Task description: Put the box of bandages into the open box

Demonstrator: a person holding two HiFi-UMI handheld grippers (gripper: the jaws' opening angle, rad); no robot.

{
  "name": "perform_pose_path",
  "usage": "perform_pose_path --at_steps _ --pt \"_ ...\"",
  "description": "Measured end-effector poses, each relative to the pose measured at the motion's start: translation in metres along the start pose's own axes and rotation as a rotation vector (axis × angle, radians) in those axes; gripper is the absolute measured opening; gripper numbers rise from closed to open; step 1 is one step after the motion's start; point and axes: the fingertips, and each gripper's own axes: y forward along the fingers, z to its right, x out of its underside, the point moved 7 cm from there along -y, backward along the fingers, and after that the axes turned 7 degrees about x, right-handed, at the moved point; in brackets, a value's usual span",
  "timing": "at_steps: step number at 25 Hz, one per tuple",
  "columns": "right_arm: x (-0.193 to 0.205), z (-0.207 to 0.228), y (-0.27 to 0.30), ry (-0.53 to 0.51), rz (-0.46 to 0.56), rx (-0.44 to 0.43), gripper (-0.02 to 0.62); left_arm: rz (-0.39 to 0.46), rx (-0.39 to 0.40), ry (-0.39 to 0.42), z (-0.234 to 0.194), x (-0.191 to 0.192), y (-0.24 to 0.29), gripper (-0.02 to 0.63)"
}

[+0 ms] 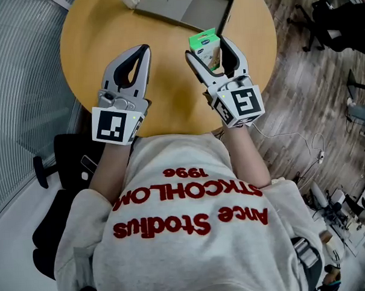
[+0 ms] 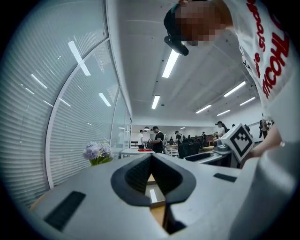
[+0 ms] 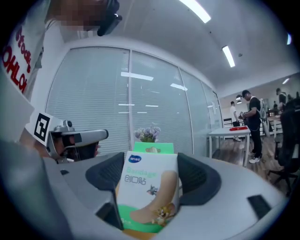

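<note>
The bandage box [image 1: 204,44] stands upright, pinched between the jaws of my right tool [image 1: 209,49]. It sits over the desk [image 1: 105,30], just short of the open box [image 1: 195,11]; I can't tell whether it is lifted. My left tool [image 1: 144,50] is pressed together, empty, off to the side. The risk, I judge, is the thin carton: squeeze harder and it dents, ease off and it slides out. If I carry it low, its bottom edge could catch the open box's near wall and twist free.
</note>
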Motion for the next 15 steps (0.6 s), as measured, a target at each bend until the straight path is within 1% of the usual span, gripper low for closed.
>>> perform_pose_path --at_steps 4,7,11,15 --pt "-0.016 0.005 -0.009 -0.008 0.092 0.003 0.365 0.005 -0.006 0.014 -0.005 -0.004 0.003 0.003" --pt "-0.023 0.009 -0.015 -0.007 0.139 0.007 0.365 0.005 -0.007 0.018 -0.009 -0.004 0.004 0.003" --pt "-0.029 0.014 -0.02 -0.017 0.159 0.027 0.365 0.001 -0.007 0.01 -0.012 0.0 0.008 0.003" --pt "-0.025 0.026 -0.017 -0.014 0.143 0.046 0.365 -0.003 -0.001 0.006 -0.015 0.003 0.015 0.003"
